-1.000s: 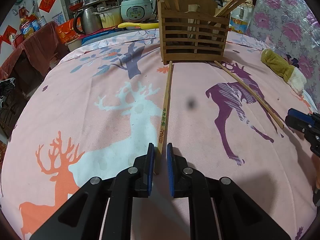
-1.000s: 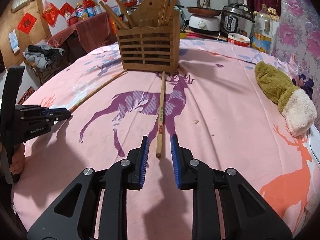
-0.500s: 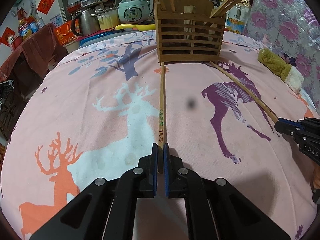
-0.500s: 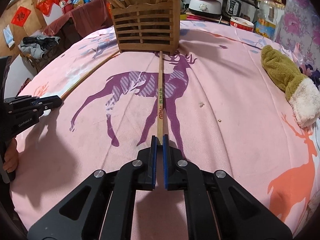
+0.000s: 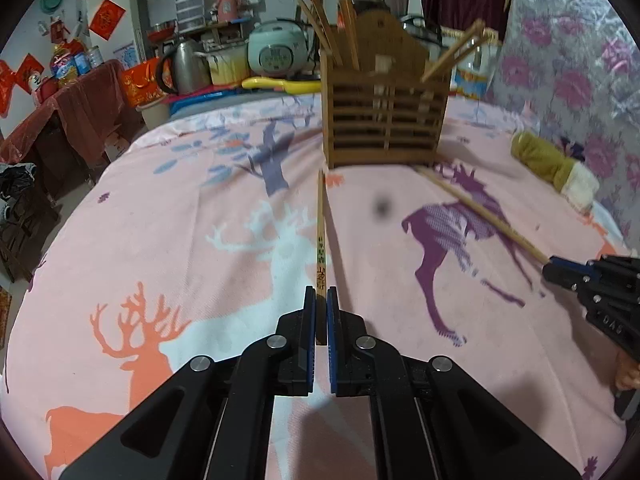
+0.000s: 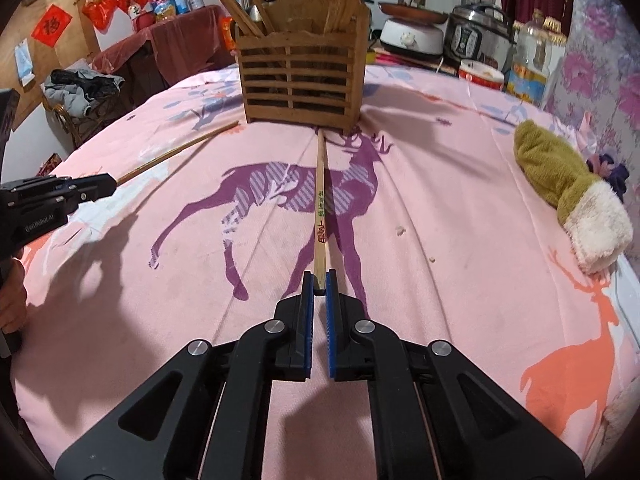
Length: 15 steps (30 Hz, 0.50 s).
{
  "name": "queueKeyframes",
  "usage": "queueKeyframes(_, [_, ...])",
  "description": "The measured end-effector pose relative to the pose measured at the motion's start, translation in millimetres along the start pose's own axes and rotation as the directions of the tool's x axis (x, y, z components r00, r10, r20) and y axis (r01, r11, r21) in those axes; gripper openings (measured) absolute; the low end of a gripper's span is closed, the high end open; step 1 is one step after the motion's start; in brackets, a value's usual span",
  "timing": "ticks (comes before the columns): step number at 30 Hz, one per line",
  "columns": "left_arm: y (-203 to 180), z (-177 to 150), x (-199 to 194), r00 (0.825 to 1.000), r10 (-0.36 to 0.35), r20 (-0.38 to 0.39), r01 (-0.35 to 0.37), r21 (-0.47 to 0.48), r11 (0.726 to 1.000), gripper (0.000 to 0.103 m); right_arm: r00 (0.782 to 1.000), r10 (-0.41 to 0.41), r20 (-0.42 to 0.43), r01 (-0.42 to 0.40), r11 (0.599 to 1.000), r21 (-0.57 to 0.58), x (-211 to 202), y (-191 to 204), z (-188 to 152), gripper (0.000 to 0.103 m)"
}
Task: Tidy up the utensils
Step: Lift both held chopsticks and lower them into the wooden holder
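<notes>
pink deer-print tabletop point(image 5: 168, 216); each tool, left tool point(image 5: 321, 312) and right tool point(image 6: 319, 292), pinches a chopstick point(image 5: 320, 240) end. lift both level, then tip them into the wooden holder point(image 5: 384, 120).

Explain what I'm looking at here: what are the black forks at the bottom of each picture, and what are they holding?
No robot arm here: a person carries a hand-held gripper in each hand, and each has a fisheye camera looking along its two fingers. The black forks are those fingers.

The left view shows the left hand-held gripper shut on the near end of a chopstick. At its right edge you see the other tool from the side. The right view shows the right hand-held gripper shut on a second chopstick; the left tool appears at its left edge.

Both chopsticks point toward a wooden holder that already has chopsticks standing in it. It stands on a pink deer-print cloth. A green-and-white mitten lies to the right.
</notes>
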<state>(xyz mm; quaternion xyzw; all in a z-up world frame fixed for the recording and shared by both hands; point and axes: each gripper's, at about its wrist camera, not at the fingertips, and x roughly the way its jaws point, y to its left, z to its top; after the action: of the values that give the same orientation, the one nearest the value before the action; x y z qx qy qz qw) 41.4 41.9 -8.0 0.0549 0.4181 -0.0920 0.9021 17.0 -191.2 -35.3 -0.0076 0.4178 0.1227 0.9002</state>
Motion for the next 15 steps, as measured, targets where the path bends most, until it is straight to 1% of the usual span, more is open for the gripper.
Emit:
queueKeyframes(6, [10.2, 5.8, -19.5, 0.997, -0.014, 0.080, 0.018, -0.050, 0.999, 0.006, 0.998, -0.015, 0.068, 0.015, 1.000, -0.004, -12.1, 3.3, 1.6, 0.006])
queueKeyframes(9, [17.7, 13.1, -30.3, 0.992, -0.052, 0.118, 0.064, -0.095, 0.993, 0.006, 0.994, -0.011, 0.112, 0.011, 1.000, 0.002, -22.2, 4.0, 3.5, 0.006])
queueKeyframes(12, [18.6, 23.2, -39.2, 0.989, -0.052, 0.140, 0.066, -0.098, 0.993, 0.006, 0.985, 0.004, 0.175, -0.009, 1.000, 0.029, -37.6, 0.9, 7.9, 0.006])
queueKeyframes(15, [15.6, 36.4, -48.1, 0.987, -0.053, 0.150, 0.066, -0.086, 0.994, 0.005, 0.970, 0.022, 0.241, -0.039, 0.997, 0.066, -55.7, -5.4, 16.8, 0.006])
